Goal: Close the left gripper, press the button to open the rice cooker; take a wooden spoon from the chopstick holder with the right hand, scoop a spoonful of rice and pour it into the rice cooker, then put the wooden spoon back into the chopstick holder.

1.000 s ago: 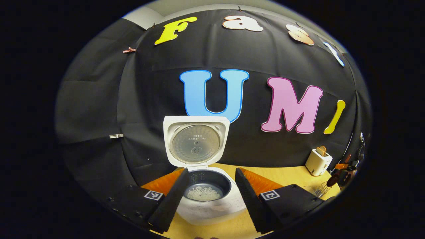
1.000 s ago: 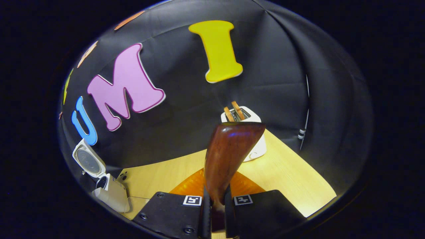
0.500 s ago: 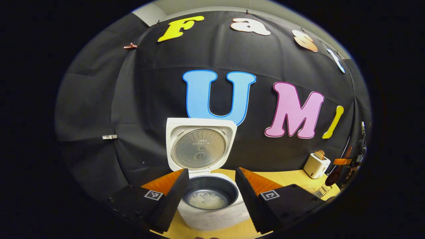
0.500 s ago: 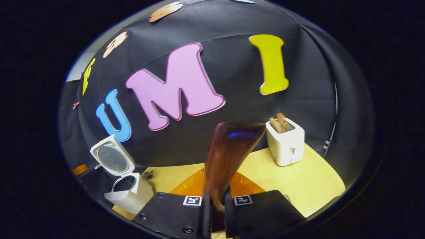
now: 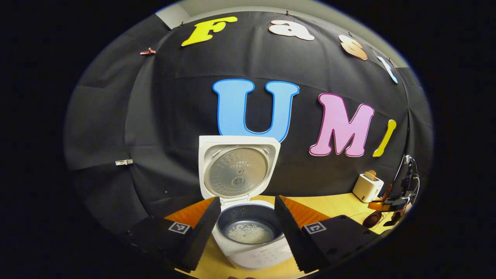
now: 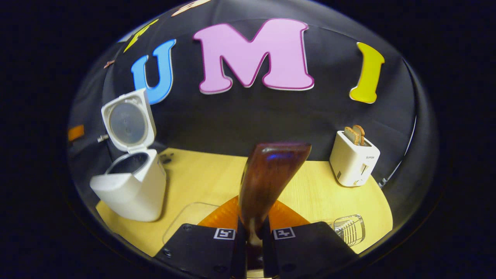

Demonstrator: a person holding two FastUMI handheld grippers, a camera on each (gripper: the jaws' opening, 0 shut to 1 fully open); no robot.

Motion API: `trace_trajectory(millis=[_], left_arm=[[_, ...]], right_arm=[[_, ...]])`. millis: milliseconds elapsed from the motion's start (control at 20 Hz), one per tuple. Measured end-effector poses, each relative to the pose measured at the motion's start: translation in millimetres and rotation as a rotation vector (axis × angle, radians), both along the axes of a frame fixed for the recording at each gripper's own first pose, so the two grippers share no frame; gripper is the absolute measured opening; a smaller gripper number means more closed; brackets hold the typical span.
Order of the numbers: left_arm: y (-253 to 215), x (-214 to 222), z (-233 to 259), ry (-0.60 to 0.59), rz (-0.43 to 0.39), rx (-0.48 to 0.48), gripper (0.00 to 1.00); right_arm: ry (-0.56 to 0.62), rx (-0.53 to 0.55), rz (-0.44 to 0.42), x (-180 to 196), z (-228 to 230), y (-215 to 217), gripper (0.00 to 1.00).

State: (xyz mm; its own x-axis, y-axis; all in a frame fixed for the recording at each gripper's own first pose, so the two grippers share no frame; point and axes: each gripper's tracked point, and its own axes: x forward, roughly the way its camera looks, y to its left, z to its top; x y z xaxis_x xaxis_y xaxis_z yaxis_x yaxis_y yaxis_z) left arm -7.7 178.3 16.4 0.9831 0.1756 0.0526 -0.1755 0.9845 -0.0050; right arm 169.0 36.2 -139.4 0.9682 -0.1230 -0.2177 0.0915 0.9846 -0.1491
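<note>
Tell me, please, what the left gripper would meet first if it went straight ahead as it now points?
Probably the open white rice cooker: the left gripper has its fingers spread either side of the dark inner pot. Depth is unclear, so whether it meets the rim or the raised lid is uncertain.

I read this as a mock kitchen set up in a recording booth. Black cloth (image 5: 186,128) hangs as the wall at 12 o'clock, behind a pale wood table (image 6: 209,178). On the table: an open rice cooker (image 6: 130,186) at 9 o'clock, a toaster (image 6: 353,162) holding bread at 2 o'clock, and a clear holder (image 6: 350,228) at 4 o'clock.
</note>
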Motion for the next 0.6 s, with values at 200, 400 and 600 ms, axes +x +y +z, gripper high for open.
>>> trace_trajectory(millis=[200, 400, 600], left_arm=[[7, 6, -1, -0.007, -0.007, -0.005, 0.90], [8, 12, -1, -0.011, -0.020, -0.012, 0.90], [8, 14, -1, -0.012, -0.029, -0.013, 0.90]], right_arm=[[0.093, -0.132, -0.045, 7, -33, -7, 0.20], [0.201, -0.195, -0.071, 10, -68, -4, 0.21], [0.211, -0.101, -0.087, 13, -81, 14, 0.21]])
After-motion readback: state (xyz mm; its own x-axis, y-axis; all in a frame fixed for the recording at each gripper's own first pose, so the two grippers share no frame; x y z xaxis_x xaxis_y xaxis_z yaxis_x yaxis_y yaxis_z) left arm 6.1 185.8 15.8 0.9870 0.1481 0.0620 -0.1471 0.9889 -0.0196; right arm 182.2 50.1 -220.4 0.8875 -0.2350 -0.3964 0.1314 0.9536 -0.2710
